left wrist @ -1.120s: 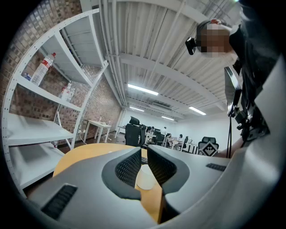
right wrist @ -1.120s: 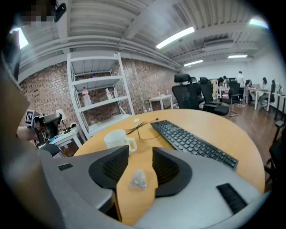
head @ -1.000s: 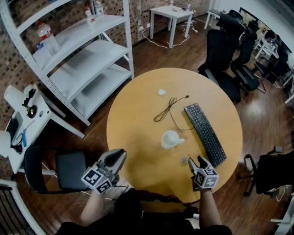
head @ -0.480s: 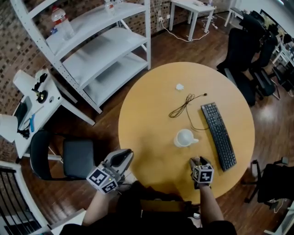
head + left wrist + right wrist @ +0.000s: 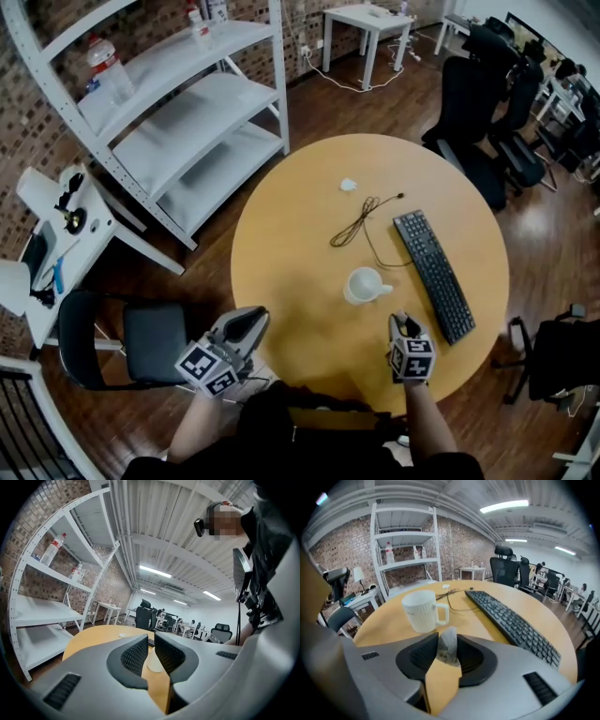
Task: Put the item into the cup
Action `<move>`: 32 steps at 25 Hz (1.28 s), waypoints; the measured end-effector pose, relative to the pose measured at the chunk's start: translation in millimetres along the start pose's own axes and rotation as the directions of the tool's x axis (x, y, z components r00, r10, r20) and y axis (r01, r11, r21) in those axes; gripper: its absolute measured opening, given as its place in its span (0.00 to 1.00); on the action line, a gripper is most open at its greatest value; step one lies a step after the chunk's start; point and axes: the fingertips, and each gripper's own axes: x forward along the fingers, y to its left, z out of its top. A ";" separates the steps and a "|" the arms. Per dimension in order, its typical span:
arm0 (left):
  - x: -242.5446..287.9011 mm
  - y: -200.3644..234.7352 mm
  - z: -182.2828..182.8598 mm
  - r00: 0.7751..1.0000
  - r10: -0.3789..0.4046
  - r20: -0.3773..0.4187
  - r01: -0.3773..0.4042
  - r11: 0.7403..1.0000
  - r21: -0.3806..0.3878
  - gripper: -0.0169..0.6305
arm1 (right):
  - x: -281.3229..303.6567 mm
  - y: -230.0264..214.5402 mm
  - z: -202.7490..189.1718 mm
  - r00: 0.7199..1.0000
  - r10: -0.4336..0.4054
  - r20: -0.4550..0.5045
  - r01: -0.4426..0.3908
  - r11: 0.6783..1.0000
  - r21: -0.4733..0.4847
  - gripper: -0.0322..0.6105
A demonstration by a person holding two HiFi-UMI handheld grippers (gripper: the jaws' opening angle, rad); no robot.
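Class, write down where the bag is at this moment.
Right gripper view: the bag stands between the closing jaws of the right gripper, just before the cup, keyboard to its right.

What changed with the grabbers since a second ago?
The right gripper moved forward over the small packet on the table, and its jaws are closing on it. The left gripper, cup and keyboard stayed put.

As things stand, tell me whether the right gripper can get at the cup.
Probably yes. The right gripper, its jaws closing on a small sachet, points at the cup just ahead. Only bare table lies between them, and the keyboard sits off to the side.
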 end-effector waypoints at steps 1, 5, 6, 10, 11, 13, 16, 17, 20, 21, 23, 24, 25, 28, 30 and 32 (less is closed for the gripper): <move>2.3 0.0 1.7 1.000 -0.008 0.004 0.008 1.000 0.003 0.09 | -4.9 2.2 18.5 0.998 0.007 0.055 -0.007 1.000 -0.004 0.24; 7.4 -1.1 7.6 0.999 -0.031 0.020 0.031 0.999 0.012 0.09 | -24.4 23.1 87.4 0.970 0.063 0.235 -0.056 0.998 -0.033 0.24; 6.7 -1.5 8.7 0.999 -0.031 0.023 0.031 0.999 0.015 0.09 | -27.8 28.8 100.6 0.961 0.076 0.266 -0.065 0.997 -0.048 0.24; -1.1 -0.2 17.7 0.998 -0.014 0.058 0.013 1.000 0.014 0.09 | -29.6 48.4 137.7 0.931 0.128 0.341 -0.093 0.989 -0.116 0.24; -4.2 1.0 21.0 0.997 -0.006 0.071 0.005 1.000 0.011 0.09 | -28.0 51.8 143.4 0.926 0.137 0.351 -0.098 0.987 -0.125 0.24; -11.0 4.5 25.8 0.996 0.012 0.088 -0.013 1.000 0.011 0.09 | -24.8 59.1 153.5 0.918 0.152 0.366 -0.109 0.985 -0.136 0.24; -24.9 12.3 27.1 0.994 0.047 0.103 -0.047 0.999 0.002 0.09 | -19.2 72.2 161.1 0.913 0.176 0.367 -0.128 0.980 -0.150 0.24; -29.9 15.1 26.9 0.992 0.060 0.110 -0.059 0.998 -0.006 0.09 | -16.7 76.2 161.6 0.913 0.183 0.365 -0.134 0.979 -0.155 0.24; -42.5 21.2 24.4 0.989 0.091 0.120 -0.089 0.996 -0.027 0.09 | -7.3 83.1 158.3 0.918 0.187 0.349 -0.133 0.976 -0.173 0.24; -45.7 22.7 23.3 0.988 0.098 0.118 -0.095 0.995 -0.029 0.09 | -3.4 84.0 155.6 0.922 0.184 0.340 -0.130 0.976 -0.175 0.25; -50.4 25.2 22.3 0.988 0.106 0.115 -0.103 0.994 -0.029 0.09 | 1.8 84.1 150.9 0.927 0.181 0.329 -0.131 0.977 -0.169 0.32; -51.9 26.2 22.4 0.987 0.109 0.115 -0.106 0.994 -0.029 0.09 | 2.0 83.4 149.8 0.927 0.179 0.329 -0.132 0.978 -0.161 0.32; -52.9 27.0 22.7 0.987 0.111 0.115 -0.109 0.994 -0.029 0.09 | 0.8 82.4 149.7 0.926 0.176 0.334 -0.131 0.979 -0.153 0.32; -51.6 26.6 23.8 0.987 0.110 0.116 -0.107 0.994 -0.027 0.09 | -7.7 76.8 152.7 0.916 0.169 0.363 -0.129 0.983 -0.131 0.32; -47.2 24.2 24.3 0.989 0.094 0.115 -0.093 0.995 -0.019 0.09 | -16.8 69.6 155.2 0.906 0.162 0.391 -0.131 0.986 -0.105 0.32; -40.4 21.3 25.4 0.991 0.072 0.114 -0.071 0.997 -0.010 0.09 | -30.0 61.1 158.4 0.894 0.152 0.422 -0.133 0.988 -0.074 0.32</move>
